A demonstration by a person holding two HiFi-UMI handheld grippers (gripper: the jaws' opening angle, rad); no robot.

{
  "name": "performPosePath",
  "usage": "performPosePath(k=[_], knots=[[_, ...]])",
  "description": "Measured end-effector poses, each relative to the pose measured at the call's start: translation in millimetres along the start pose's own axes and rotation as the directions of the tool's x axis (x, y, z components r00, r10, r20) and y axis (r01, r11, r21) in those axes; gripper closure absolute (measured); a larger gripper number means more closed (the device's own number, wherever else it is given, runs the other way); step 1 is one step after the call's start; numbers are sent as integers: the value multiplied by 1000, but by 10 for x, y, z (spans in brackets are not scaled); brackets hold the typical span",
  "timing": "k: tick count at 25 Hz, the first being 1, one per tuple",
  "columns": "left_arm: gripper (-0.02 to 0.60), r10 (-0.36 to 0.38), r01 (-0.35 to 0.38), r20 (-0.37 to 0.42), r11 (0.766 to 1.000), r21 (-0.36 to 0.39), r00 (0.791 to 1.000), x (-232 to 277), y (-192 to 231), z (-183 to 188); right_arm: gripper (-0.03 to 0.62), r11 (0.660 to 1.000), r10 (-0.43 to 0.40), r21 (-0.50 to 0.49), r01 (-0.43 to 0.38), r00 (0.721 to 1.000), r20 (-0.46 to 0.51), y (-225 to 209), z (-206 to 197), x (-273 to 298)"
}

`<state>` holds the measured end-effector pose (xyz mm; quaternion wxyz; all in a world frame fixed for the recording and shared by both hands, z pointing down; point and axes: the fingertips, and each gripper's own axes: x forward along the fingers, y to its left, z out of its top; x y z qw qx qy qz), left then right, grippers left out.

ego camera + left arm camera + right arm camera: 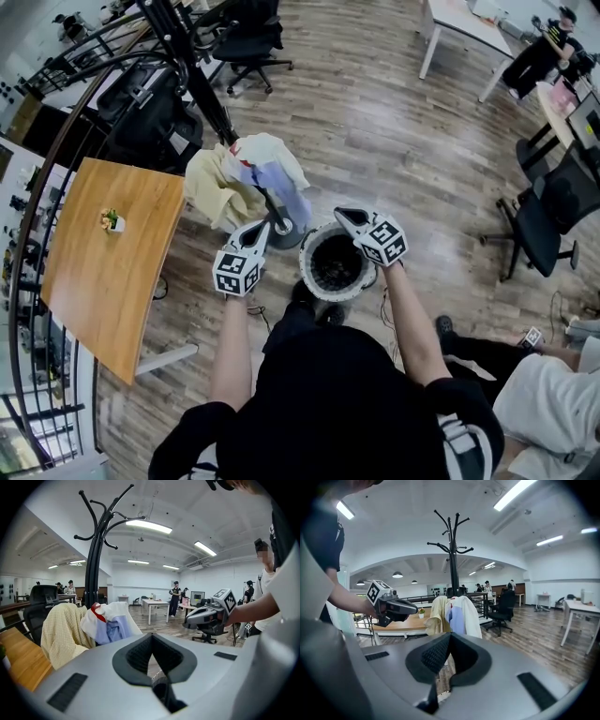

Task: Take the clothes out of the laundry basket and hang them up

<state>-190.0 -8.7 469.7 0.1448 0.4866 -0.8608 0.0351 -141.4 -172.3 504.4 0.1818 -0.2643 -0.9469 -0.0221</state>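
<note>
The round white laundry basket [306, 270] stands on the floor just in front of me; its dark inside shows no clothes. Behind it rises the black coat rack [202, 80], with yellow, white and pale blue clothes [246, 178] draped on it. My left gripper [262, 225] hovers left of the basket, shut and holding nothing. My right gripper [341, 216] hangs over the basket's far rim, also shut and bare. In the left gripper view the closed jaws [151, 641] face the hung clothes [89, 627]. From the right gripper view the rack [452, 550] and clothes [457, 613] stand ahead.
A wooden table [112, 253] with a small plant [112, 221] is at the left, beside a curved railing [28, 206]. Office chairs [246, 42] [546, 217] stand behind and to the right. A seated person [553, 398] is close at my lower right.
</note>
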Motion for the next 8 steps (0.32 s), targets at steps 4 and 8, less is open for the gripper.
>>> performPosePath(k=[4,8], knots=[[561,-5,5,5,1000,3,1000,1,-3,5,586,1000,-5,5,5,1000,2,-7,-7,-7],[561,-7,7,1,1000,4,1000,1,-9,-6,586,1000,-7,11,7,1000,4,-16,-16,-22]])
